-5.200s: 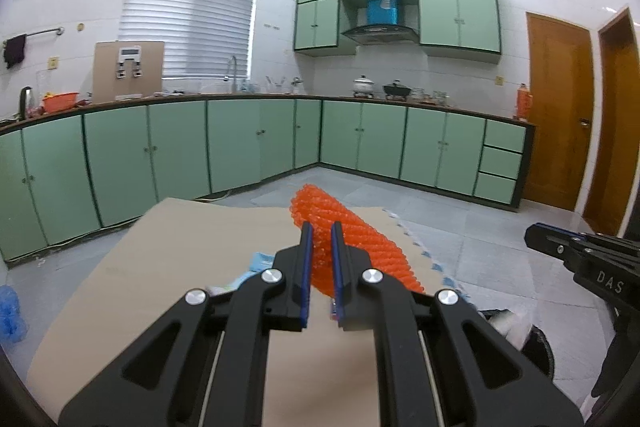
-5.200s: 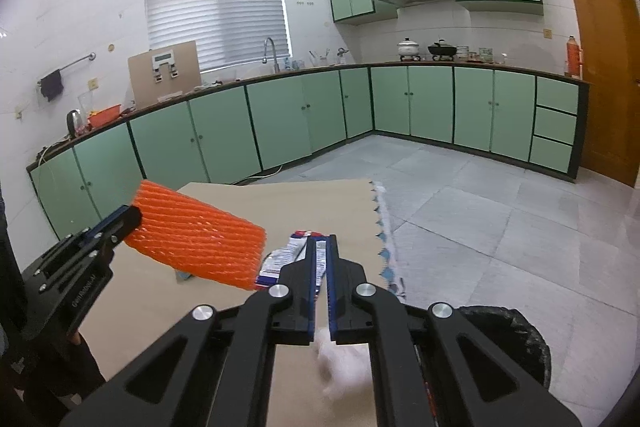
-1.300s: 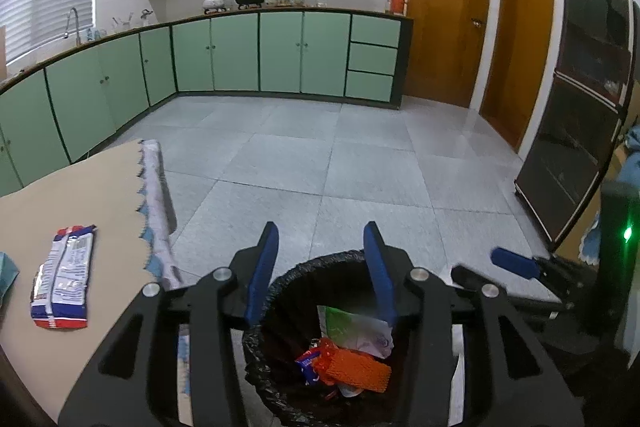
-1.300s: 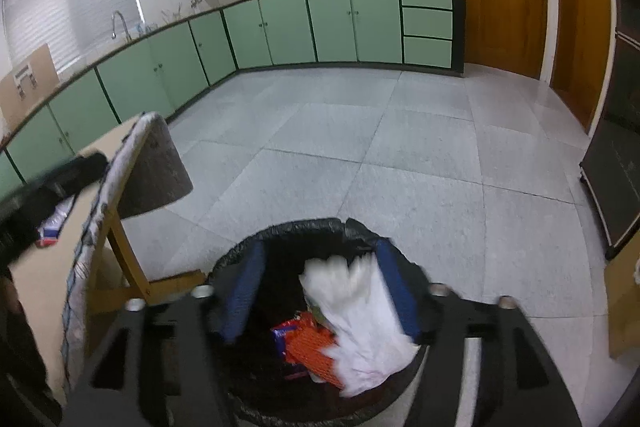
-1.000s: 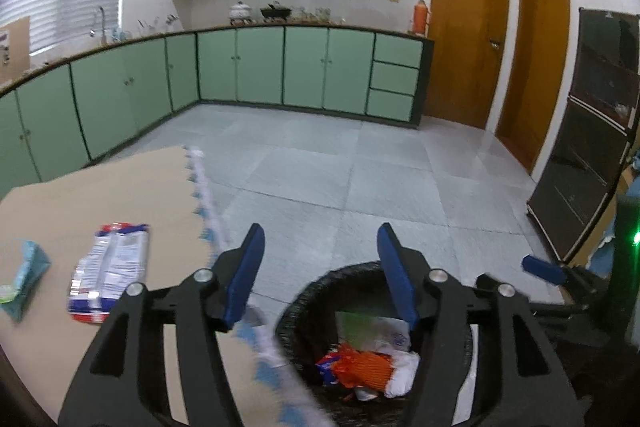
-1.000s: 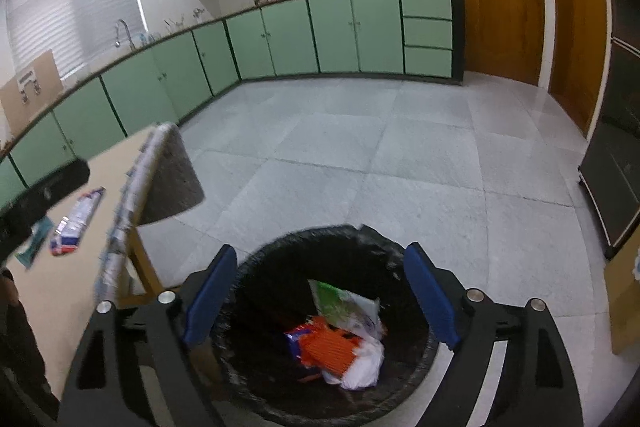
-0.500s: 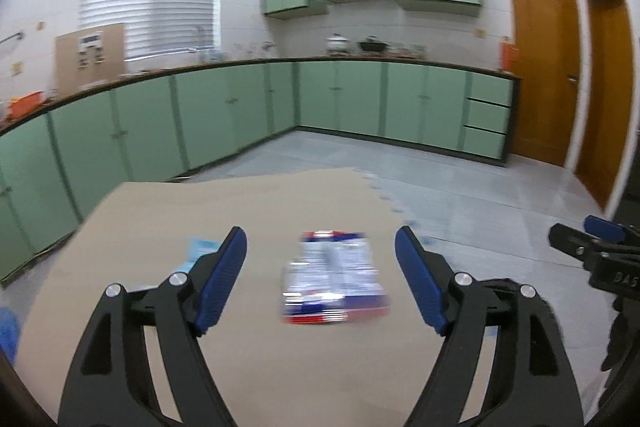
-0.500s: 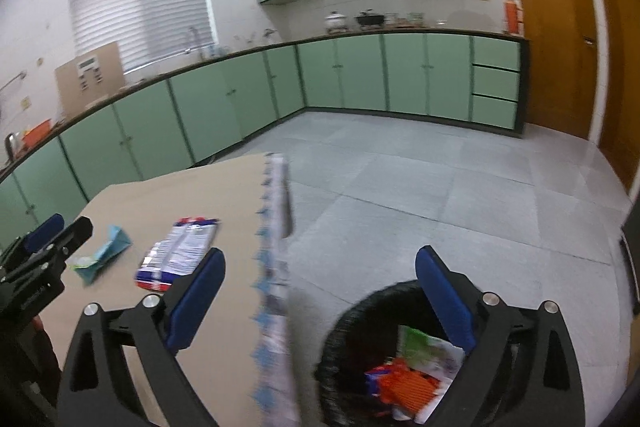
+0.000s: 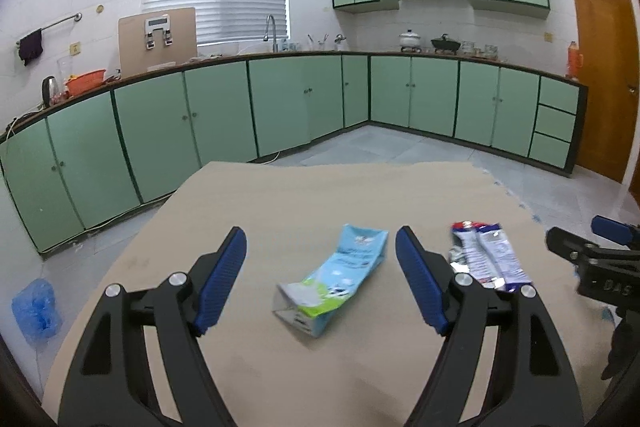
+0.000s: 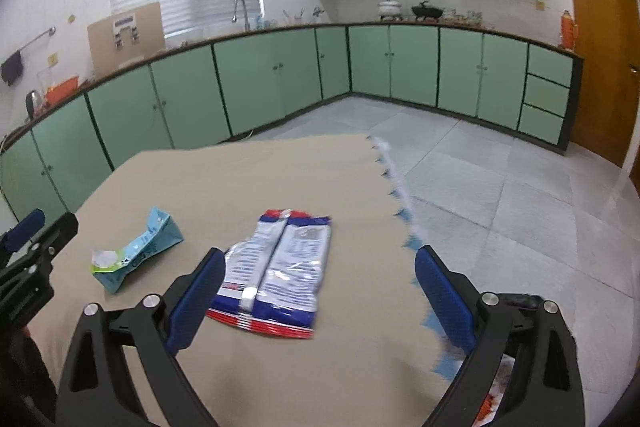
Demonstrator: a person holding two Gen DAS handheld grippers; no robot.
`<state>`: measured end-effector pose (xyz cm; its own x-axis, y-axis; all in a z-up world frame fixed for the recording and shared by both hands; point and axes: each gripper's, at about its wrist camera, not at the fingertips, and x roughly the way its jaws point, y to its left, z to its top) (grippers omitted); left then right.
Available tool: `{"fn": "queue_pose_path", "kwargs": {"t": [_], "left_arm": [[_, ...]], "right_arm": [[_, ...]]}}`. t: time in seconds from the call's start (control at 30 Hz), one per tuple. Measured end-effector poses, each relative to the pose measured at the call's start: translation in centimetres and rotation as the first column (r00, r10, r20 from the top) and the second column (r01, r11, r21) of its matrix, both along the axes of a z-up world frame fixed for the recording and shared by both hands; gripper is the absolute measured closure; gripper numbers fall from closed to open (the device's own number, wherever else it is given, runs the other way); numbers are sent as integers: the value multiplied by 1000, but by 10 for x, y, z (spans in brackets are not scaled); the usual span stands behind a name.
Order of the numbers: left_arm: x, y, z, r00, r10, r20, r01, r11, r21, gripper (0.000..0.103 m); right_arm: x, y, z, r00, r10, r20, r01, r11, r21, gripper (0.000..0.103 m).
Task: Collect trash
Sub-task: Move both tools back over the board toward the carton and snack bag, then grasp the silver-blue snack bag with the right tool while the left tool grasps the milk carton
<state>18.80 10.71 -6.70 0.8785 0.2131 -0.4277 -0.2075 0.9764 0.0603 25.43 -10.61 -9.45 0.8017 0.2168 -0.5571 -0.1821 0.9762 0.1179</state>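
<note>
A flattened blue and green carton point(image 9: 336, 279) lies on the beige table point(image 9: 320, 195), just beyond my left gripper point(image 9: 320, 237), whose jaws stand open and empty on either side of it. To its right lies a white, blue and red snack wrapper point(image 9: 486, 259). In the right wrist view the wrapper point(image 10: 280, 267) lies just ahead of my right gripper point(image 10: 320, 257), which is wide open and holds nothing. The carton point(image 10: 136, 251) is to the left, beside the left gripper's fingertips point(image 10: 36, 227). The right gripper's fingertips point(image 9: 600, 235) show at the right edge of the left wrist view.
The table's fringed right edge point(image 10: 396, 195) drops to a tiled floor. A black bin's rim point(image 10: 520, 301) peeks from behind the right finger. Green cabinets point(image 9: 280, 107) line the walls. A blue bag point(image 9: 36, 307) lies on the floor at left. A wooden door point(image 9: 600, 87) is at far right.
Both grippers have swung left from above the bin to the table. Their jaws have spread wider. The carton and the wrapper now lie in front of them.
</note>
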Motion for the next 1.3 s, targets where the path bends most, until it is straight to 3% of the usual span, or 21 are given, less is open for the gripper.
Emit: {"fn": "queue_pose_path", "kwargs": {"t": [0.43,0.67,0.87,1.0,1.17,1.23,1.3], "left_arm": [[19,30,-24,995,3,-98,-5,1000,-26,28],[20,30,-29,994,3,-109,-6,1000,-21,28],[21,31,-29,993,15,-113,-19,999,-34,28],[23,31,-31,992,17,-124,-22,999,-35,28],[28,29,-33,989,12,-147,-16,999,-28,28],[30,28,-34,987,11,-158,-16,999,-28,28],[33,27,-36,985,7,-174,-12,1000,-29,28]], "right_arm": [[27,23,-28,992,-37,-120,32,999,-39,10],[34,28,-37,985,-35,-167,23,997,-74,10],[46,35,-49,969,-3,-248,-17,997,-80,27],[45,40,-49,968,26,-250,-48,995,-82,43],[44,35,-48,968,46,-245,-58,997,-45,51],[44,33,-46,971,60,-232,-68,997,-27,68],[41,36,-44,974,69,-216,-78,996,-32,76]]}}
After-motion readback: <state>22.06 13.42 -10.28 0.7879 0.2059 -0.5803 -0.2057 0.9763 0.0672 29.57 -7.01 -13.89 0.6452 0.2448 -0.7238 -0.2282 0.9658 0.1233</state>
